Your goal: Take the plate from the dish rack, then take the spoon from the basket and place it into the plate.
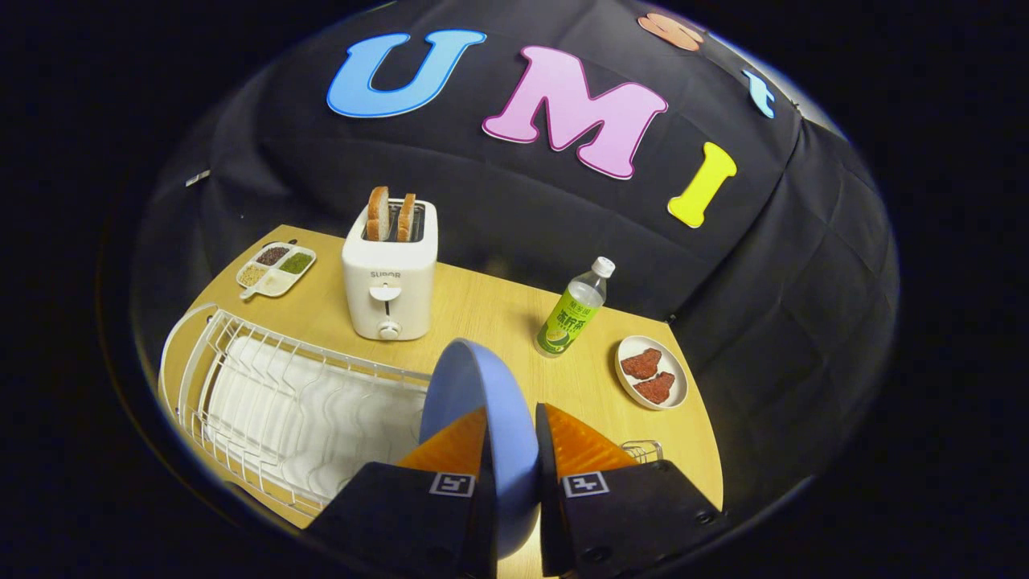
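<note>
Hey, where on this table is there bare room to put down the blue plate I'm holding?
The tool is shut on the blue plate. Bare tabletop lies between the toaster and the green bottle, and just ahead of the plate. It is crowded by the white dish rack, and tight between the bottle and the dish of meat.

Pretty even, warm light on the table [482,314], from above by the look of it. Soft, short shadows by the toaster [390,269] and bottle [572,310]. Cloth past the toaster stays dim. Heavy fisheye bend: rack [265,394] wires bow. Everything's sharp, no glare.
</note>
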Tool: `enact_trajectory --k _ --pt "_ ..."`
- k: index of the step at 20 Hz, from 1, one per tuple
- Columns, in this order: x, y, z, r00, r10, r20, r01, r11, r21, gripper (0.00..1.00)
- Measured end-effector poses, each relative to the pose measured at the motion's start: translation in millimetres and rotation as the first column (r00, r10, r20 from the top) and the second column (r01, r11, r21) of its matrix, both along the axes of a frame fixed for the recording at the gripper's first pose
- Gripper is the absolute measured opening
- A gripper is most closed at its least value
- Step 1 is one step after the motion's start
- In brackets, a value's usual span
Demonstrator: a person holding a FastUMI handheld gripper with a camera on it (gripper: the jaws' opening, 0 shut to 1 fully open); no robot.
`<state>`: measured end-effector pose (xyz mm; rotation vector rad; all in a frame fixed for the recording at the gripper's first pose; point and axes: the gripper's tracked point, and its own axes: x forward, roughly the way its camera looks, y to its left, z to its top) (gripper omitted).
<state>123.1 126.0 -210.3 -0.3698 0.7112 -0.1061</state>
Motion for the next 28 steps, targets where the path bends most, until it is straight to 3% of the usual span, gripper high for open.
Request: enact_trajectory --k 3,6,10,15,23,28 --pt "0.1 -8.0 6.1 0.996 -0.087 0.022 0.087 0.996 0.012 0.25" --pt "3.5 -0.4 29.1 0.987 -0.105 0.121 0.107 0.994 -0.014 0.25" --pt "5.7 18.1 43.7 0.988 -0.048 0.149 0.047 0.999 0.014 0.24" --pt "-8.7 25.9 56.3 0.993 0.033 0.112 -0.055 0.978 0.2 0.25" --pt "-76.0 -29.4 88.8 0.991 0.089 0.097 -0.12 0.914 0.388 0.24" --pt "-138.2 -86.9 69.9 0.998 0.051 0.042 -0.065 0.867 0.494 0.25"
